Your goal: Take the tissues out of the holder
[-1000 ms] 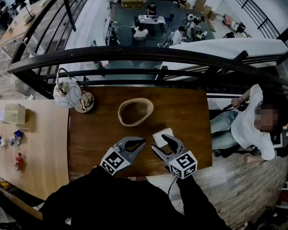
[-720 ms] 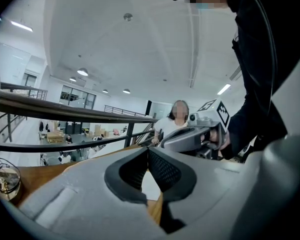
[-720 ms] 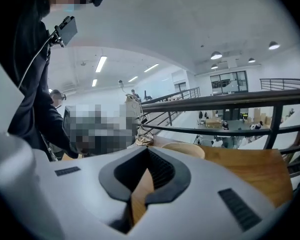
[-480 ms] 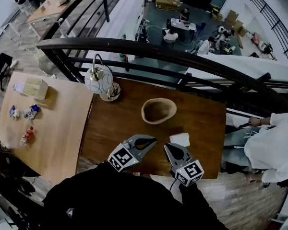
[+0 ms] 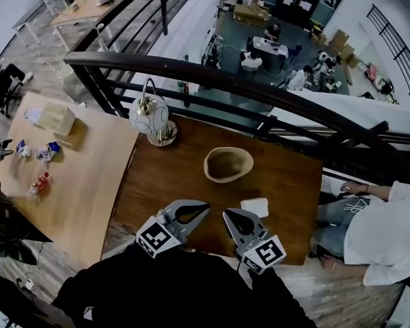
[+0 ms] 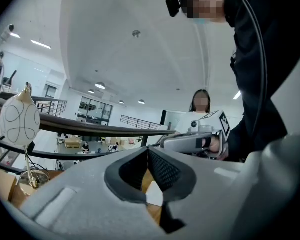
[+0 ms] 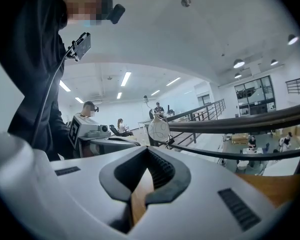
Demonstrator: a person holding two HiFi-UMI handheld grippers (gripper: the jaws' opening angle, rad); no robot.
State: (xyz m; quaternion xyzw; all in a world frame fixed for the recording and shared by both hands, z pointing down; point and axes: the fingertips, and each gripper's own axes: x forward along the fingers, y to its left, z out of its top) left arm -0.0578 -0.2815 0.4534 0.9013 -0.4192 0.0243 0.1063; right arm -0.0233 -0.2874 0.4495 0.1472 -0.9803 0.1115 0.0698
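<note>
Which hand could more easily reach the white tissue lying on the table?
Probably the right. The tissue lies just beyond the closed tips of the right gripper; the left gripper, also closed and empty, sits farther away on the other side.

Head view above table (image 5: 178,176); gripper views level.

a dark brown wooden table (image 5: 171,183) stands before a black metal railing (image 5: 212,80). an oval tan wooden holder (image 5: 210,162) sits near the table's middle, a folded white tissue (image 5: 255,207) lies apart at its near right, and a round white lamp (image 5: 149,117) stands at the far left corner. a pale wooden table (image 5: 89,183) adjoins on the left, bearing a small cardboard box (image 5: 55,118).
</note>
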